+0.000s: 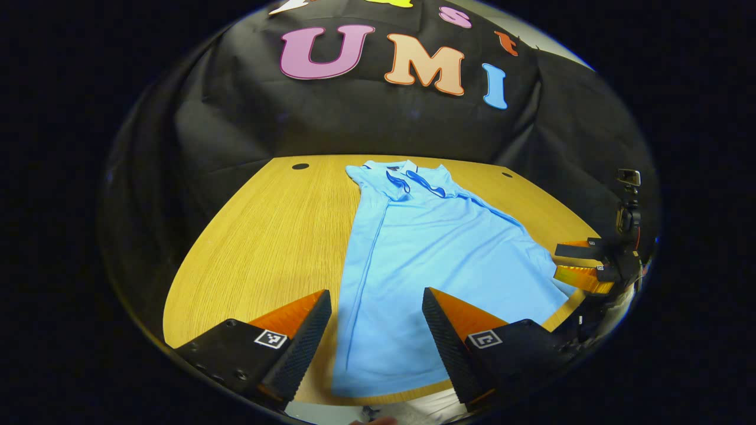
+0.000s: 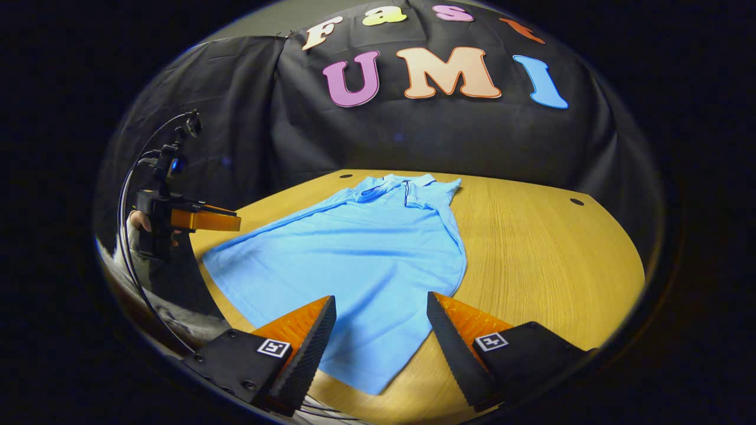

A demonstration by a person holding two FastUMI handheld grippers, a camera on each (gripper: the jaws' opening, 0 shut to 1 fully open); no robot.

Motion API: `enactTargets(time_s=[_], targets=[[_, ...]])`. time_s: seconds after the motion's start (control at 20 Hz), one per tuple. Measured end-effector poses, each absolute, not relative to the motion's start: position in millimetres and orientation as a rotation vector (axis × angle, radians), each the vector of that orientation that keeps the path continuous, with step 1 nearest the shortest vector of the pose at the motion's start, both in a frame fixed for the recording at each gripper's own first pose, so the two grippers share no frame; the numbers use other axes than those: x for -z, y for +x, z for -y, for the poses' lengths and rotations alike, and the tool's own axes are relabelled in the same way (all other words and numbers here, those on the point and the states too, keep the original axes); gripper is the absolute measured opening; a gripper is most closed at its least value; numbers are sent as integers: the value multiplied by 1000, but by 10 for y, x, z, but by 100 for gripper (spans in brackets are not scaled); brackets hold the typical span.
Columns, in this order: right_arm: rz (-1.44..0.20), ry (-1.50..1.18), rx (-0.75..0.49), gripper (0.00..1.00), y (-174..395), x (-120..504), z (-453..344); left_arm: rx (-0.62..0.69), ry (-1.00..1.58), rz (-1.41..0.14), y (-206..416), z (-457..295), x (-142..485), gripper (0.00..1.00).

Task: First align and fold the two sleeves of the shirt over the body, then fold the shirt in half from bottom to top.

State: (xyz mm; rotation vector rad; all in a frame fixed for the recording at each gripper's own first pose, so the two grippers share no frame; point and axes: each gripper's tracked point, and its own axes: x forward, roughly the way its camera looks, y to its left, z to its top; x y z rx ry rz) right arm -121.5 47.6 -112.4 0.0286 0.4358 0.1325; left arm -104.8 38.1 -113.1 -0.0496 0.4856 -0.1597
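Wooden table [image 1: 260, 236]: your work surface, with dark round holes near its far corners.

Light-blue polo shirt [image 1: 431, 254]: laid flat along the table, collar [image 1: 413, 177] at the far end, hem at the near edge in front of you. In both views the body reads as a long narrow panel with straight side edges and no sleeve sticking out, so you can judge the sleeve folds done. The bottom-to-top fold is left: the hem lies flat and unlifted.

Left gripper [image 1: 377, 330]: fingers spread apart, holding nothing, poised over the hem's left part.

Right gripper [image 2: 381, 336]: fingers likewise parted and empty, over the hem's right corner. In the left gripper view you can see it off to the shirt's right side.

Containers: none on the table; nothing to report there.

Your next move, likely: pinch both hem corners and carry them toward the collar.
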Motion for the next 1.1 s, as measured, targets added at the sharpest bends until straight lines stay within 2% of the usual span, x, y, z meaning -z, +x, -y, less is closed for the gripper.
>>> enactTargets(time_s=[0.55, 0.6, 0.65, 0.7, 0.75, 0.8, 0.85, 0.9, 0.95, 1.0, 1.1], targets=[[-478, 19, -128, 98, -1432, 1307, -595, 133, -39, -527, -1480, -353, 1542, 96], [-479, 12, -126, 92, -1438, 1320, -603, 132, -28, -526, -1488, -331, 1558, 96], [-478, 2, -122, 98, -1437, 1329, -608, 123, -12, -528, -1495, -327, 1593, 97], [-475, -7, -121, 98, -1440, 1343, -609, 111, 11, -533, -1507, -339, 1617, 95], [-476, -8, -126, 92, -1431, 1355, -633, 111, 23, -523, -1507, -313, 1610, 94], [-475, -7, -127, 97, -1448, 1350, -646, 115, 29, -521, -1520, -269, 1596, 94], [-476, -1, -132, 95, -1445, 1345, -658, 121, 28, -515, -1528, -251, 1598, 90], [-477, -2, -135, 88, -1434, 1356, -671, 127, 17, -505, -1514, -227, 1591, 87], [-477, -10, -137, 89, -1435, 1347, -671, 134, 14, -498, -1505, -217, 1595, 80], [-480, 5, -166, 88, -1450, 1356, -753, 143, 12, -485, -1507, -193, 1586, 79], [-479, 0, -179, 65, -1443, 1356, -794, 154, 6, -474, -1480, -167, 1603, 69]])
